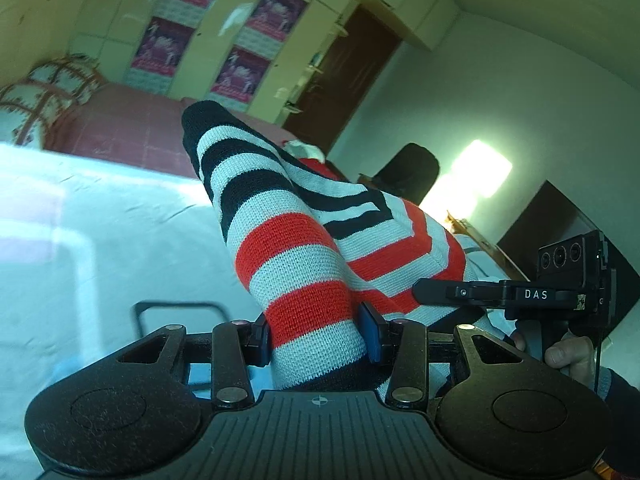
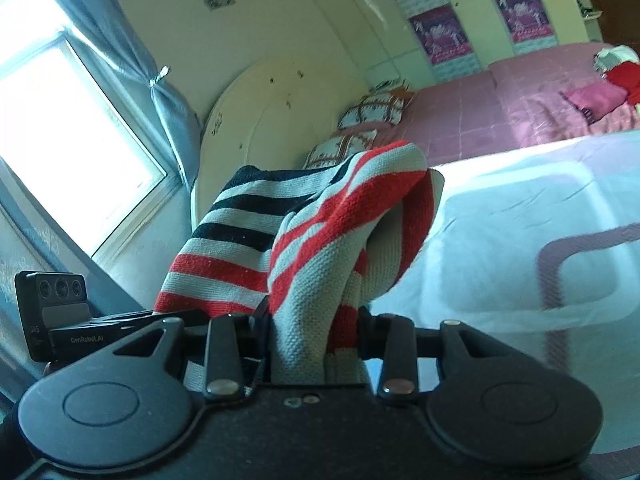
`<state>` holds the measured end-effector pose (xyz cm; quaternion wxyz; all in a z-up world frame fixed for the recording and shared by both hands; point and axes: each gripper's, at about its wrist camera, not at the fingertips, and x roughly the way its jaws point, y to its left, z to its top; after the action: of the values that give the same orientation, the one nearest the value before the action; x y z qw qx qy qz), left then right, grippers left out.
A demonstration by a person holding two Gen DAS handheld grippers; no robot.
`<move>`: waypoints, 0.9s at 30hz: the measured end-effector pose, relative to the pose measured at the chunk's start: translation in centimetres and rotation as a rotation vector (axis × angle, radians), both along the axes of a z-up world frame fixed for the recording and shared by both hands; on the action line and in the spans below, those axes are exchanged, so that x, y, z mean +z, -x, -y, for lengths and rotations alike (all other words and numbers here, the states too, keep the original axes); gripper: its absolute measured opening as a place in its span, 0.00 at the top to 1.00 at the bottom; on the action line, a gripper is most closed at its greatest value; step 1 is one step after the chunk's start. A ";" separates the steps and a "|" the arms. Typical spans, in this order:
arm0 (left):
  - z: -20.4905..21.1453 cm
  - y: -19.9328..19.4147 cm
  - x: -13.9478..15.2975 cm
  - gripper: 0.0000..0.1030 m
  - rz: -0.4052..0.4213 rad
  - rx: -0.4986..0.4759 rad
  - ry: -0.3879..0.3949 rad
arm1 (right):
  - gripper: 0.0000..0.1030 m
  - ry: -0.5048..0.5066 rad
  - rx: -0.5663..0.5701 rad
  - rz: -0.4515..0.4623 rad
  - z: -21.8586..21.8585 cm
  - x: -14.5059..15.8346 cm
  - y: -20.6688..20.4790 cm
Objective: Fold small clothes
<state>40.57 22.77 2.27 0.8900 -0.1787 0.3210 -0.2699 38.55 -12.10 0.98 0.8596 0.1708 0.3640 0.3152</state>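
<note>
Holding a striped knit garment (image 1: 288,220) off the bed (image 1: 100,240), both claws clamped on it. Left claw (image 1: 316,336) pinches a bunched fold banded red and grey-white; further up the bands turn black and white, ending in a black edge. Right claw (image 2: 316,332) grips another bunched fold of the garment (image 2: 320,232), red and grey stripes, cloth drooping over to the side. White sheet with maroon line below; pink cover toward the headboard (image 2: 256,112).
</note>
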 end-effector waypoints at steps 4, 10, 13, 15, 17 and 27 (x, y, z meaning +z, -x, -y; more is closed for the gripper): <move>-1.7 0.0 -2.1 0.59 -0.037 0.021 0.011 | 0.64 0.008 0.028 -0.031 -2.3 -1.8 -0.3; -3.3 -0.2 -5.6 0.59 -0.092 0.040 0.035 | 0.64 0.002 0.047 -0.090 -4.3 -4.3 -1.3; -4.1 -0.2 -7.7 0.59 -0.128 0.059 0.049 | 0.64 -0.009 0.047 -0.126 -4.9 -5.8 -1.9; -4.4 -0.1 -9.0 0.59 -0.151 0.073 0.050 | 0.64 -0.012 0.044 -0.146 -5.2 -6.8 -2.2; -4.5 0.0 -10.0 0.59 -0.168 0.087 0.048 | 0.65 -0.021 0.041 -0.163 -5.3 -7.5 -2.5; -4.5 0.5 -14.4 0.46 -0.211 0.149 0.139 | 0.65 -0.032 0.003 -0.276 -3.9 -12.0 -3.3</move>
<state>40.08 27.23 -12.10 0.8544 -0.2905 0.3793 -0.2045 41.87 -8.22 -11.04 0.7981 0.2256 0.4738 0.2960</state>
